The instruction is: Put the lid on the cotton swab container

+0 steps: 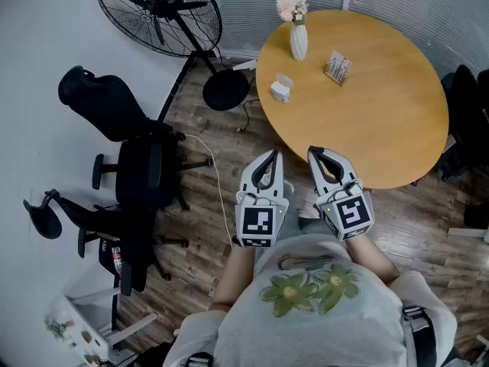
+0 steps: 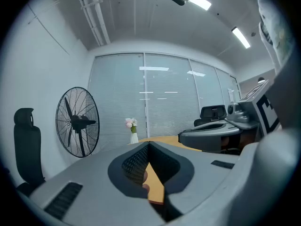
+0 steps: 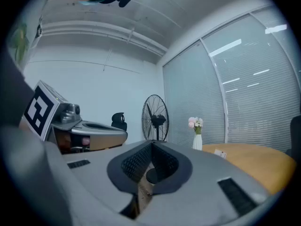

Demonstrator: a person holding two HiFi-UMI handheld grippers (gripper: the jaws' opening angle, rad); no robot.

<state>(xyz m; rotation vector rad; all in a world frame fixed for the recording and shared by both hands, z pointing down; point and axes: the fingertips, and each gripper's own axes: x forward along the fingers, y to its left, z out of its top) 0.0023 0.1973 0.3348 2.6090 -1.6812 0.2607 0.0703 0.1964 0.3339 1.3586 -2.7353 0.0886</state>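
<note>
Not begun, I judge — left tongs [image 1: 271, 154] and right tongs [image 1: 315, 152] closed, empty, short of the bench [image 1: 382, 121]; next, reach ahead to the container [image 1: 281, 91].

Showed the cotton swab container [image 1: 280, 92], small and whitish, sitting near the left edge of the round wooden table [image 1: 382, 121], near the white vase [image 1: 299, 41]. Caught a pale, translucent piece, apparently the lid [image 1: 284, 80], touching its far side. Too small to tell whether seated or off.
</note>
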